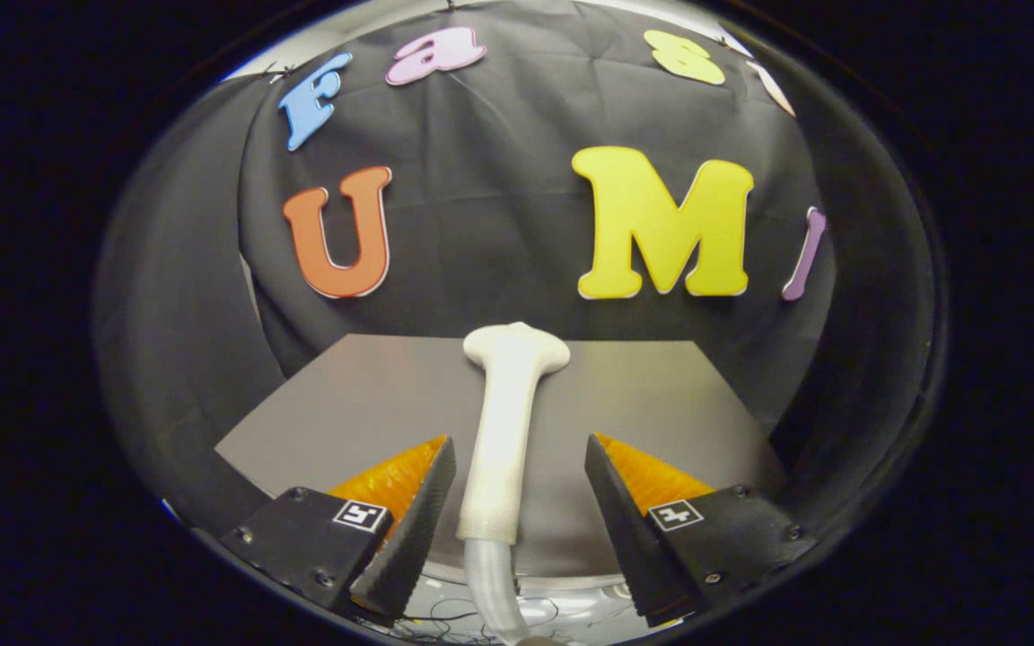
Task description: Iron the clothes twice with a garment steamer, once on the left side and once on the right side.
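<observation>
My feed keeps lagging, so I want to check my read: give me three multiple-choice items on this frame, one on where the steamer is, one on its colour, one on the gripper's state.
1. Where is the steamer?
A. between the fingers
B. far beyond the fingers, against the wall
C. left of both fingers

2. What colour is the steamer's handle?
A. red
B. white
C. blue

3. What state is the gripper in?
A. shut on the steamer
B. open
C. shut on nothing

Answers: 1 A, its handle runs up through the gap between the fingers over the grey board; 2 B, handle and head are plainly white; 3 B, gaps show between the handle and each finger.
</observation>
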{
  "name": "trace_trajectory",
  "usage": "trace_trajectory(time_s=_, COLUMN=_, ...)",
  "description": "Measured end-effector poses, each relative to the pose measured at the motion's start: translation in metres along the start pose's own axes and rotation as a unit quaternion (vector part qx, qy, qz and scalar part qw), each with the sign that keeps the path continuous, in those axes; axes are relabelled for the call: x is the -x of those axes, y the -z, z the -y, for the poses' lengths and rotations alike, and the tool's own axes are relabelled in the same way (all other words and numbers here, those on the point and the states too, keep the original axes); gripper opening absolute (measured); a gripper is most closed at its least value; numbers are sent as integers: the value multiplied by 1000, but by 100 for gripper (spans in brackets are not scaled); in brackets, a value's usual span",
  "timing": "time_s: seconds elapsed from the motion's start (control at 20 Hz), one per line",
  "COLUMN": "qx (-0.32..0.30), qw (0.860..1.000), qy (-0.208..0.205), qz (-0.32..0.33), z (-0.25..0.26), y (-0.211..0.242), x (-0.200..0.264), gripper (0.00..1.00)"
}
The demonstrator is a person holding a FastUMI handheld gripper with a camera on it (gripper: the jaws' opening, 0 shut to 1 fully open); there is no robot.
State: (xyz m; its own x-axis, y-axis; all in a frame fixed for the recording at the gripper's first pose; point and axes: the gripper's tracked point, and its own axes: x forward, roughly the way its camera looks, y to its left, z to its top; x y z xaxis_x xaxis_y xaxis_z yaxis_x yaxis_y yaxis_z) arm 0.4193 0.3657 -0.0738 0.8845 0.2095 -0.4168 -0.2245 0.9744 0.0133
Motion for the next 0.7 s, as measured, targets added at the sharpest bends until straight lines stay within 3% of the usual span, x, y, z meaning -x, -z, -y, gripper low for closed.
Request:
trace_trajectory(time_s=0.25, qx=-5, qw=999, qy=6, qz=-41, z=-3, y=14, x=-29, gripper=75)
trace_trajectory(time_s=0.5, qx=-19, qw=998, qy=18, qz=-58, z=-7, y=13, x=-26, gripper=61)
trace_trajectory(time_s=0.65, qx=-32, qw=997, qy=-2, qz=-67, z=-13, y=13, x=-29, gripper=40)
trace_trajectory(time_s=0.7, qx=-38, qw=997, qy=-8, qz=-67, z=-14, y=13, x=-27, gripper=39)
